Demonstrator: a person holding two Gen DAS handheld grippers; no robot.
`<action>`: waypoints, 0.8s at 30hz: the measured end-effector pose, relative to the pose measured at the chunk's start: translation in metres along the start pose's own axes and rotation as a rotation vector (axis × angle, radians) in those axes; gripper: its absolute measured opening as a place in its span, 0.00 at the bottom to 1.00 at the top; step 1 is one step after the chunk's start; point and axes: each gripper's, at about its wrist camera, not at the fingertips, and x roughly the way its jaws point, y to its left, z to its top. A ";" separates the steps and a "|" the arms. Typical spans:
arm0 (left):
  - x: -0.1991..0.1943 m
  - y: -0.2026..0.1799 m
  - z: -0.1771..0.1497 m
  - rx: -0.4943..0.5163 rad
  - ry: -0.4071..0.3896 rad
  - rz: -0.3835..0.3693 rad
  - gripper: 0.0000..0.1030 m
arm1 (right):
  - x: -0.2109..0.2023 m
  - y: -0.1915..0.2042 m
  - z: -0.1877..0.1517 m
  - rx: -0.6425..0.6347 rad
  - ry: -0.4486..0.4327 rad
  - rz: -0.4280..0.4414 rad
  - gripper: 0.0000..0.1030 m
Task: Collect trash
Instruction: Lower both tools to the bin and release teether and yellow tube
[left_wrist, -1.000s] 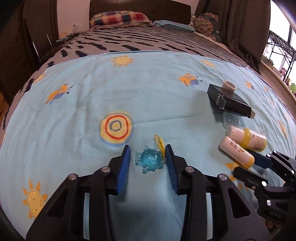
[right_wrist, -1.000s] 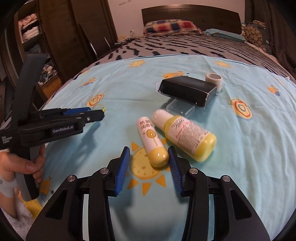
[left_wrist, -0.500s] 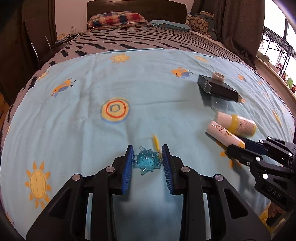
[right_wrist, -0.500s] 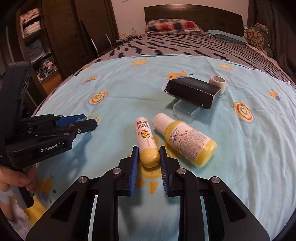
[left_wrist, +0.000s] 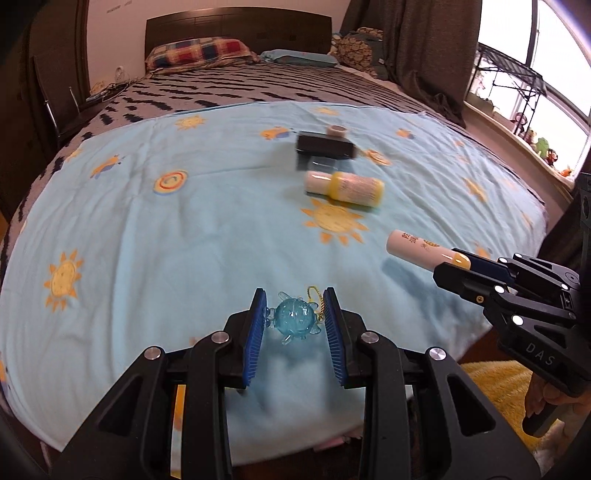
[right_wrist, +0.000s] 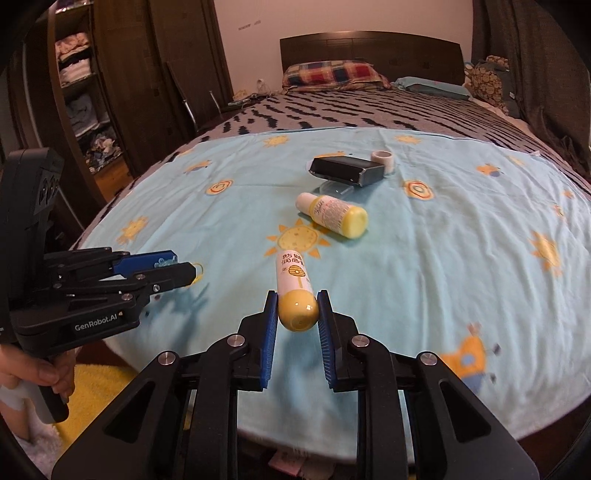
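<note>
My left gripper (left_wrist: 294, 301) is shut on a clear blue turtle-shaped charm (left_wrist: 294, 319) with a yellow chain, held above the light blue sun-print sheet (left_wrist: 184, 229). My right gripper (right_wrist: 296, 301) is shut on the yellow end of a slim white tube (right_wrist: 294, 291) with a beehive print, lifted off the sheet. The tube also shows in the left wrist view (left_wrist: 424, 248), sticking out of the right gripper (left_wrist: 452, 271). The left gripper (right_wrist: 184, 267) shows at the left of the right wrist view.
On the sheet lie a white and yellow bottle (left_wrist: 343, 185), a black box (left_wrist: 325, 146), a clear plastic case (right_wrist: 335, 188) and a roll of tape (left_wrist: 337, 130). A yellow rug (right_wrist: 99, 391) lies below the bed's front edge. Pillows (left_wrist: 199, 51) lie at the headboard.
Both grippers closed on their objects and lifted them, pulling back toward the bed's front edge. The tube left its place beside the yellow bottle.
</note>
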 end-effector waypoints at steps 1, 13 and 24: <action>-0.003 -0.005 -0.005 0.001 -0.001 -0.008 0.29 | -0.005 -0.001 -0.004 0.002 0.000 0.000 0.22; -0.026 -0.052 -0.081 0.011 0.019 -0.122 0.29 | -0.059 -0.020 -0.089 0.069 0.088 0.008 0.22; 0.022 -0.070 -0.153 0.024 0.180 -0.143 0.29 | -0.020 -0.038 -0.160 0.164 0.258 -0.023 0.22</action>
